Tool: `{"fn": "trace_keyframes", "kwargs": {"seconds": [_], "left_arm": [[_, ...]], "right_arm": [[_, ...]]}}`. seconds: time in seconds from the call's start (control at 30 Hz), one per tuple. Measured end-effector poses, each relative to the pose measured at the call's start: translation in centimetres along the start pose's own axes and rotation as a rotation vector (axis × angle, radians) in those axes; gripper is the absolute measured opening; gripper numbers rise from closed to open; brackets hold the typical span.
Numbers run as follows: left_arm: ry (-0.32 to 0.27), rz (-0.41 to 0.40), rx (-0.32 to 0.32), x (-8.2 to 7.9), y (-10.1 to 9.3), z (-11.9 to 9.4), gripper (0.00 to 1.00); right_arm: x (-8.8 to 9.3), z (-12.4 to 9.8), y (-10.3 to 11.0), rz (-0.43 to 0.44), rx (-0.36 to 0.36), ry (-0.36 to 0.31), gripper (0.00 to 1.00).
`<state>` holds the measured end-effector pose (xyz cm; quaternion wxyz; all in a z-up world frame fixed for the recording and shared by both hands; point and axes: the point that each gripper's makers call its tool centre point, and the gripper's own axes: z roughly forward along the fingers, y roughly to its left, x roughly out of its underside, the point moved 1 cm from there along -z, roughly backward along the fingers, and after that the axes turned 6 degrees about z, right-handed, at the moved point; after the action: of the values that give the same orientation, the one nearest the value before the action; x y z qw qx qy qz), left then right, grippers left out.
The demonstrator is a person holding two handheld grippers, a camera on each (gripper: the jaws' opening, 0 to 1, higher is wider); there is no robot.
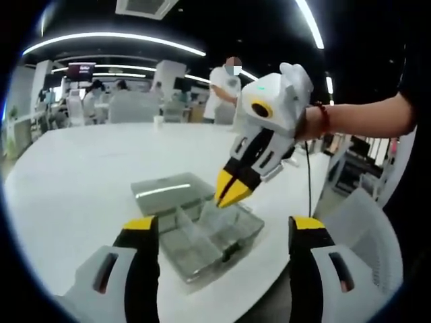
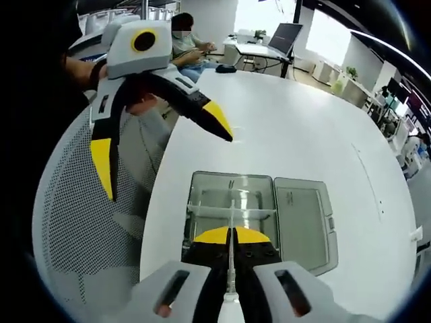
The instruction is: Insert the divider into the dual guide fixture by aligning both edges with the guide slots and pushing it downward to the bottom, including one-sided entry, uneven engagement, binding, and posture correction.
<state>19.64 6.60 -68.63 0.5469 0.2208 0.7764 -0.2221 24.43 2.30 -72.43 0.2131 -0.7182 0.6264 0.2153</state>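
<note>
A clear plastic box (image 1: 202, 245) (image 2: 202, 222), the guide fixture, lies on the white table (image 1: 81, 175) with its lid (image 1: 168, 190) (image 2: 303, 215) folded open flat beside it. My right gripper (image 1: 232, 192) (image 2: 229, 235) is shut on a thin clear divider (image 1: 225, 214) (image 2: 231, 205), held upright over the middle of the box; how deep its lower edge sits is unclear. A clear cross wall (image 2: 202, 212) spans the box inside. My left gripper (image 1: 223, 225) (image 2: 165, 155) stands open near the box's front edge, holding nothing.
A grey mesh chair (image 2: 87, 229) stands close at the table's edge, and another chair (image 1: 367, 229) is beside the box. People sit and stand at desks (image 1: 225, 87) (image 2: 185, 40) beyond the table. A laptop (image 2: 286, 37) sits far off.
</note>
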Motion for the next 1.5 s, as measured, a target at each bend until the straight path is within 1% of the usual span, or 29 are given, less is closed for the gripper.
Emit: {"fn": "trace_keyframes", "kwargs": {"seconds": [0.23,0.33,0.6,0.73,0.9,1.03,1.17,1.23,1.5], "left_arm": [[0.003,-0.002,0.001,0.1,0.0,0.0,0.77],[-0.006,-0.008,0.002,0.0,0.1,-0.1,0.77],[0.0,-0.005,0.002,0.0,0.1,-0.1,0.77],[0.003,-0.004,0.002,0.1,0.1,-0.1,0.77],[0.011,-0.01,0.004,0.1,0.0,-0.1,0.77],[0.0,-0.014,-0.004,-0.1,0.1,-0.1,0.77],[0.008,-0.018,-0.008,0.1,0.3,0.0,0.77],[0.001,-0.019,-0.012,0.0,0.4,-0.1,0.77],[0.006,-0.017,-0.015,0.0,0.2,-0.1,0.76]], "right_arm": [[0.3,0.8,-0.1,0.009,0.009,0.023,0.0],[0.4,1.1,0.0,0.001,0.016,0.035,0.0],[0.8,1.8,-0.2,0.0,0.012,0.066,0.0],[0.9,2.1,-0.1,-0.018,0.007,0.089,0.0],[1.4,2.9,-0.1,-0.021,0.005,0.11,0.0],[1.6,3.2,-0.2,-0.019,0.006,0.124,0.0],[1.9,3.6,-0.3,-0.012,0.006,0.134,0.0],[2.0,3.7,-0.3,-0.019,0.009,0.141,0.0],[2.2,3.9,-0.4,0.009,0.002,0.152,0.0]]}}
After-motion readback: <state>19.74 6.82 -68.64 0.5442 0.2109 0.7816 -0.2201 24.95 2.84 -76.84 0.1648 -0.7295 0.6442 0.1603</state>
